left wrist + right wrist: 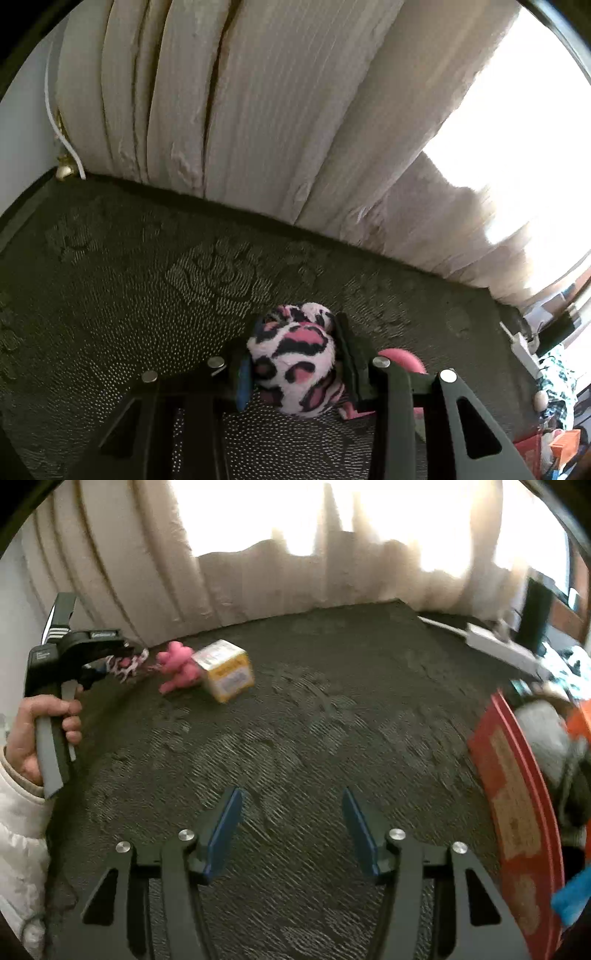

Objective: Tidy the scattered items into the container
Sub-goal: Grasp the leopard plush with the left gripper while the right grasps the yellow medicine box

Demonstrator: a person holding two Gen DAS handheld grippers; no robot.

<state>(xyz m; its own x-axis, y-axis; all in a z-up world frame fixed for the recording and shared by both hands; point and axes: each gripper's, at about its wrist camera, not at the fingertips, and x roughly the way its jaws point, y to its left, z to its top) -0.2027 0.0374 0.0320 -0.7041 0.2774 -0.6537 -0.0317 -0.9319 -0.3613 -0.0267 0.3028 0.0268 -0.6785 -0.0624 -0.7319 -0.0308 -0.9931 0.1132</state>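
Dark patterned carpet (295,746) is covering the floor, its raised floral texture catching the light. Heavy beige curtains (240,110) are hanging in thick folds down to the carpet's edge — bright daylight is glowing through them at the window (369,517). A white cord (55,110) is trailing down beside the pale wall (22,140) at the left.

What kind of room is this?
Probably a room in a home: long beige curtains hang to a dark patterned carpet, with soft toys like a pink plush scattered on the floor.
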